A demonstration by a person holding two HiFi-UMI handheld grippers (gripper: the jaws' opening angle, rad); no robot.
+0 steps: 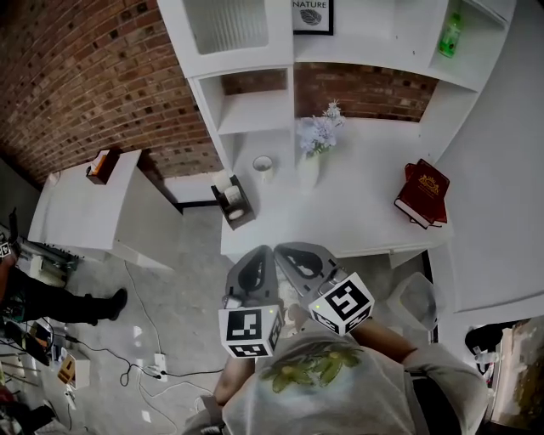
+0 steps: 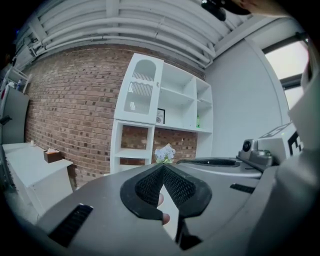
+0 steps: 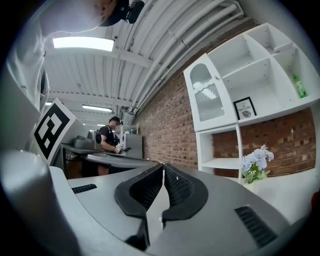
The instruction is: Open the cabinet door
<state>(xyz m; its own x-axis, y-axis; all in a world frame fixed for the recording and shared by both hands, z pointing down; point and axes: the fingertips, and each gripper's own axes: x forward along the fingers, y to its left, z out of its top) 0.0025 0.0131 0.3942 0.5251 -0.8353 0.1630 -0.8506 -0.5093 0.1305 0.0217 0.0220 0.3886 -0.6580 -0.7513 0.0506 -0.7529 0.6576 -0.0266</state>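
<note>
The cabinet door (image 1: 225, 25) is a white panel with an arched ribbed-glass window, at the top left of the white shelf unit, and it looks shut. The left gripper view shows the door (image 2: 141, 89) far ahead, as does the right gripper view, where the door (image 3: 206, 94) sits high up. My left gripper (image 1: 264, 251) and right gripper (image 1: 286, 250) are held side by side near my chest, well short of the desk and far from the door. Both are shut, tips touching, with nothing between them: left gripper (image 2: 163, 165), right gripper (image 3: 163, 165).
A white desk (image 1: 365, 212) under the shelves carries a flower vase (image 1: 313, 151), a mug (image 1: 263, 166) and a red book (image 1: 423, 194). A dark box (image 1: 234, 202) hangs at its left end. A low white counter (image 1: 85, 208) stands left. A bin (image 1: 416, 297) and floor cables (image 1: 157, 365) are nearby.
</note>
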